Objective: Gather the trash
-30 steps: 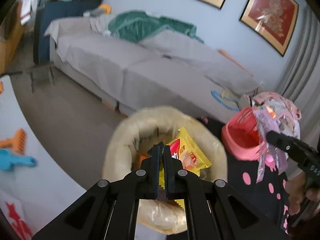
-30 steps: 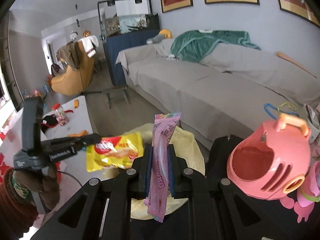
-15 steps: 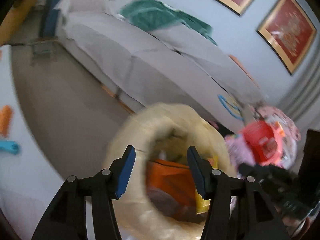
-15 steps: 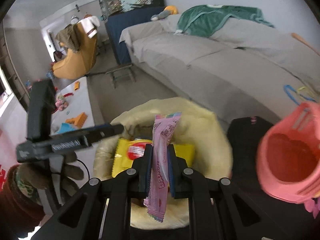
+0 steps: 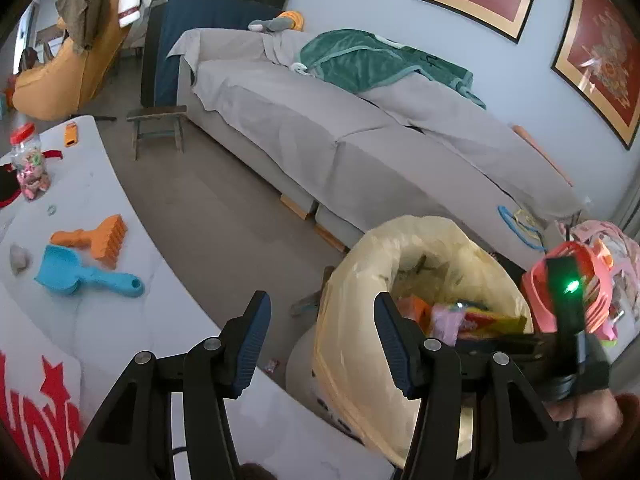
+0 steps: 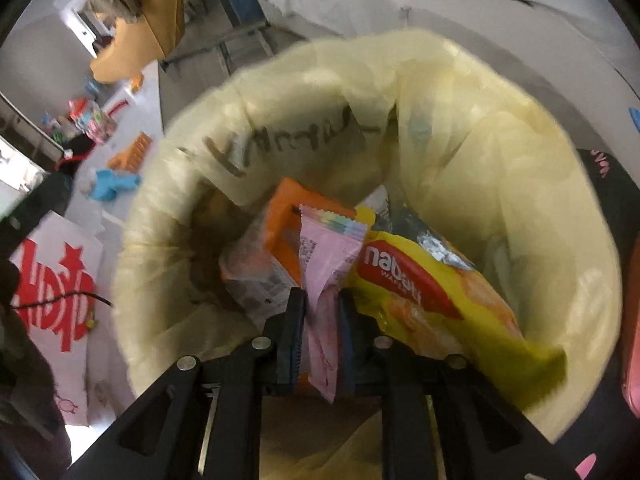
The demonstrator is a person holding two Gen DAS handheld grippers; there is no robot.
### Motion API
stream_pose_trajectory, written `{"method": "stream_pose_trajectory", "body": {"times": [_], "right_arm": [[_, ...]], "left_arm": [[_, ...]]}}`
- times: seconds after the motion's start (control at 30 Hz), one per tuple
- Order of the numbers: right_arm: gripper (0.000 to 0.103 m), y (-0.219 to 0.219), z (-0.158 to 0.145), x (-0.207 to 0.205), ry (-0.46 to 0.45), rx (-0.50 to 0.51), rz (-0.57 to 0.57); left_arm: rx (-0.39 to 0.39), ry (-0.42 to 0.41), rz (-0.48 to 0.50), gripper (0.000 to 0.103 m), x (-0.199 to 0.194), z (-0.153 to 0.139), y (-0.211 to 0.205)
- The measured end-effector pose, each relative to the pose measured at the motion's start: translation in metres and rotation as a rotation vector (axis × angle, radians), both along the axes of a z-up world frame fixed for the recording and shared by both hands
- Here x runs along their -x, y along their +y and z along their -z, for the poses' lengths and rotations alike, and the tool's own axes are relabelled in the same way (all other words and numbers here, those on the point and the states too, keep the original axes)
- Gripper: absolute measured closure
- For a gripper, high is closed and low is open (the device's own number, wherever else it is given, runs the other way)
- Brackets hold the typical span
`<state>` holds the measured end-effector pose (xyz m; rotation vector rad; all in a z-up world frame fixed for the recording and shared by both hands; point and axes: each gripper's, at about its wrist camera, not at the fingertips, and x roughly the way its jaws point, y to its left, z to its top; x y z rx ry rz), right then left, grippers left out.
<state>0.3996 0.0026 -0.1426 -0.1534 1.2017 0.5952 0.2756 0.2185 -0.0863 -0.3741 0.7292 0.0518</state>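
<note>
A trash bin lined with a pale yellow bag (image 5: 360, 280) (image 6: 500, 128) stands beside the white table. My left gripper (image 5: 322, 340) is open and empty, just left of the bin's rim. My right gripper (image 6: 318, 312) is shut on a pink wrapper (image 6: 328, 252) and holds it inside the bin's mouth. A yellow wafer packet (image 6: 440, 300) and an orange packet (image 6: 276, 240) lie in the bin. In the left wrist view the right gripper (image 5: 500, 344) reaches over the bin from the right.
A white table (image 5: 92, 328) on the left holds a blue scoop (image 5: 80, 276), an orange rake (image 5: 96, 236) and a candy jar (image 5: 30, 168). A grey sofa (image 5: 360, 140) runs behind. A pink toy helmet (image 5: 592, 280) sits right of the bin.
My left gripper opened, dropped the yellow wafer packet into the bin and pulled back to the left. My right gripper moved down into the bin's mouth with the pink wrapper.
</note>
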Motion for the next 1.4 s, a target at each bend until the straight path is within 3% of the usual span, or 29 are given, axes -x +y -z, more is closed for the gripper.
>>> {"method": "stream_pose_trajectory", "body": {"times": [0.03,0.07,0.33,0.6,0.93,1.03,1.23,1.4], "right_arm": [[0.062,-0.004,-0.002,0.0,-0.01,-0.015,0.003],[0.057,-0.007,-0.01,0.005,-0.029,-0.037,0.008],[0.053,-0.039,-0.081,0.066,-0.241,-0.15,0.049],[0.042,-0.103,-0.132,0.179,-0.414,-0.186,0.165],[0.041,-0.141,-0.145,0.288,-0.522,-0.168,0.289],[0.041,-0.15,-0.15,0.313,-0.556,-0.17,0.317],[0.041,-0.147,-0.167,0.34,-0.622,-0.144,0.325],[0.041,-0.143,-0.172,0.35,-0.639,-0.144,0.314]], "left_arm": [[-0.012,-0.004,0.001,0.048,0.005,-0.002,-0.005],[-0.03,-0.008,0.003,0.048,0.01,-0.005,-0.011],[-0.115,-0.046,0.018,0.048,0.071,-0.039,-0.056],[-0.229,-0.016,0.017,0.048,0.141,-0.071,-0.114],[-0.324,-0.039,0.026,0.048,0.224,-0.094,-0.159],[-0.32,-0.045,0.028,0.048,0.237,-0.102,-0.162],[-0.371,-0.143,0.018,0.048,0.267,-0.125,-0.171],[-0.359,-0.176,0.008,0.048,0.277,-0.134,-0.168]]}}
